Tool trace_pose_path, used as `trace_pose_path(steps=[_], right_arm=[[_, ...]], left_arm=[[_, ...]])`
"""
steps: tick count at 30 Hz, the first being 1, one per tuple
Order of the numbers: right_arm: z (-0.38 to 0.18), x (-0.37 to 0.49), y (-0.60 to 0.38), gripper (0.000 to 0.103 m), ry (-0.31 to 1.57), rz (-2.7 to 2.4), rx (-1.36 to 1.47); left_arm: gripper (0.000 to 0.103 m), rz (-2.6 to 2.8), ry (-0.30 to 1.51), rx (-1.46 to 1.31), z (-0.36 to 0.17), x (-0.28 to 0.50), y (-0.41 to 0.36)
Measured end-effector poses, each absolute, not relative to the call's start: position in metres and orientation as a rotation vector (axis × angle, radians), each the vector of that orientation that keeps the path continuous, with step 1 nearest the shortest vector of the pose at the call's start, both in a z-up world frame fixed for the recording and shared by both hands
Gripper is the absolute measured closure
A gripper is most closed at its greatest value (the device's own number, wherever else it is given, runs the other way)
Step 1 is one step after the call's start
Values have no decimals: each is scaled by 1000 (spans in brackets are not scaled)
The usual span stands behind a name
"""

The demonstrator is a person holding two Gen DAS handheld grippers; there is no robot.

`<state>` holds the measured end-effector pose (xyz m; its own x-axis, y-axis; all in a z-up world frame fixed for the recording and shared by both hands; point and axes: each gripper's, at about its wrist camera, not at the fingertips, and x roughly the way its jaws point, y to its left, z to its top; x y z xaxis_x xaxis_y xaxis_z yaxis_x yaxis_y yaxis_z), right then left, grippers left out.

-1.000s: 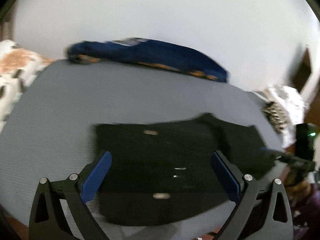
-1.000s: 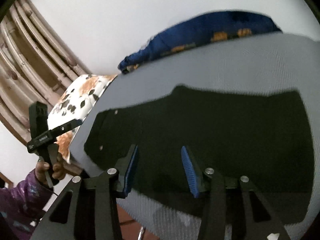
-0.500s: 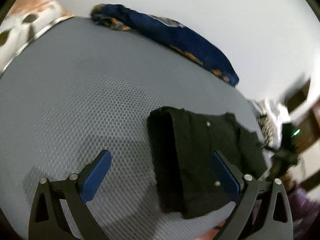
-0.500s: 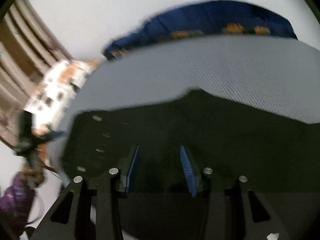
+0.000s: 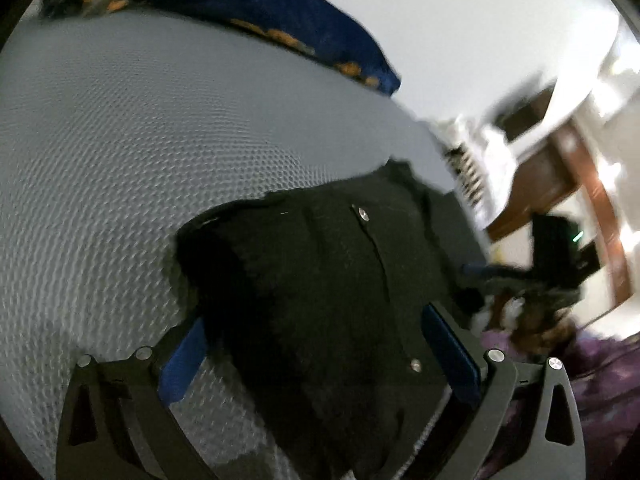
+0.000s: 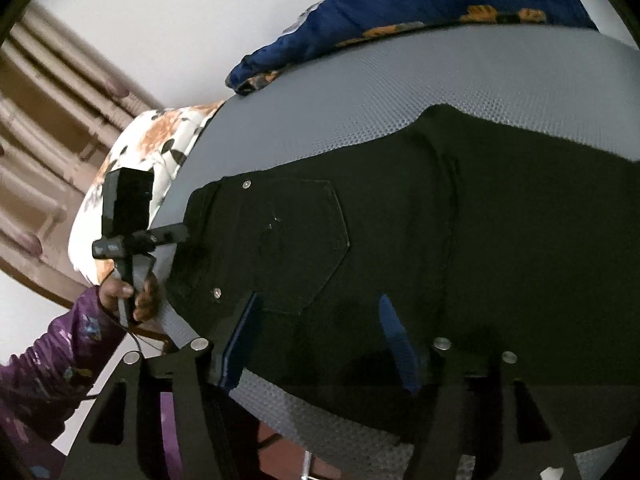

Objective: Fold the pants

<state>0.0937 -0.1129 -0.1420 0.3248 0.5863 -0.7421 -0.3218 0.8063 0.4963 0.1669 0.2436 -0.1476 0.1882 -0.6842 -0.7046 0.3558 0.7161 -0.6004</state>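
Pants point(image 6: 420, 216), black denim with rivets, lie on grey dimpled mesh point(image 5: 140, 152).

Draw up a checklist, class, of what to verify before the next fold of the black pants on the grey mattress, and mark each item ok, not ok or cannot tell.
1. Pants lie flat on the grey mattress: ok at the waistband end and pocket; the leg end is out of frame.
2. Left gripper open: ok, jaws wide, the waistband end between them, pads not pressing.
3. Right gripper open: ok, its jaws have just been opening, above the fabric, gripping nothing.
4. Blue bedding clear of the pants: ok, it lies at the far edge.
5. Patterned pillow clear: ok, beside the mattress.
6. Legs aligned: cannot tell.
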Motion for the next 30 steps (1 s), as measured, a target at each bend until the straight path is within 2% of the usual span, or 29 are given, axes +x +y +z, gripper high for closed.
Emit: trace_pose_path(steps=[2, 4, 5, 6, 9, 10, 12, 14, 23, 30], right_arm=[[-144, 95, -109, 41, 1090, 605, 306], [-145, 95, -107, 41, 1089, 613, 327], [-143, 95, -105, 40, 1087, 617, 330], [-142, 94, -105, 38, 1083, 619, 329], [-139, 91, -106, 32, 1064, 626, 340], [-137, 91, -108, 32, 1058, 627, 351], [-136, 92, -115, 31, 1049, 619, 378], [-134, 91, -123, 31, 1039, 619, 415], [-125, 86, -161, 28, 976, 692, 568], [-127, 104, -194, 27, 986, 858, 709]], left_arm=[[7, -742, 1200, -301, -147, 170, 229], [30, -742, 1225, -309, -147, 172, 222], [51, -719, 1229, -297, -148, 171, 220], [57, -712, 1221, -312, -147, 169, 220], [62, -679, 1208, -384, -149, 162, 225], [63, -667, 1197, -407, -147, 158, 226], [71, -648, 1176, -464, -140, 153, 228], [74, -654, 1144, -514, -123, 148, 225], [78, -739, 1094, -552, -49, 140, 138], [78, -796, 1128, -627, -48, 158, 58]])
